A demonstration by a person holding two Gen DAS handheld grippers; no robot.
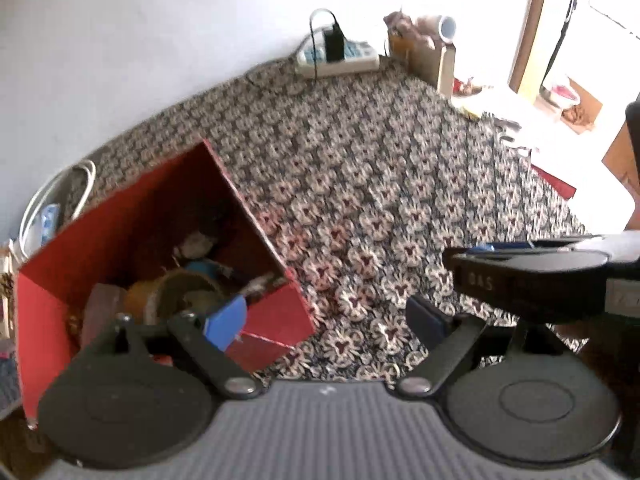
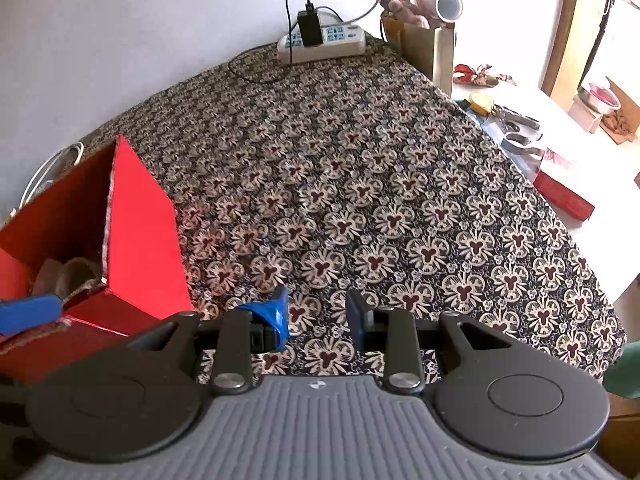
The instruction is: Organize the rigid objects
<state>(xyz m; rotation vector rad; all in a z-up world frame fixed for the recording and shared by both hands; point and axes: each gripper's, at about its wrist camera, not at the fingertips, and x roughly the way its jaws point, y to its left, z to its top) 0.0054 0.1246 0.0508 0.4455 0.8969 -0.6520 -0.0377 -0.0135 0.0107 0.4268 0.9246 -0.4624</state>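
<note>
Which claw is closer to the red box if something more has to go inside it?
The left claw. It is open right at the red box, one blue finger over its edge, with the things inside just below. The right claw hangs empty over the patterned cloth, beside the box.

Both wrist cameras are looking steeply down from close above the bench (image 2: 360, 184), facing its far wall edge; both are sharing the red box (image 1: 132, 216) at the left edge and the power strip (image 2: 324, 42).
</note>
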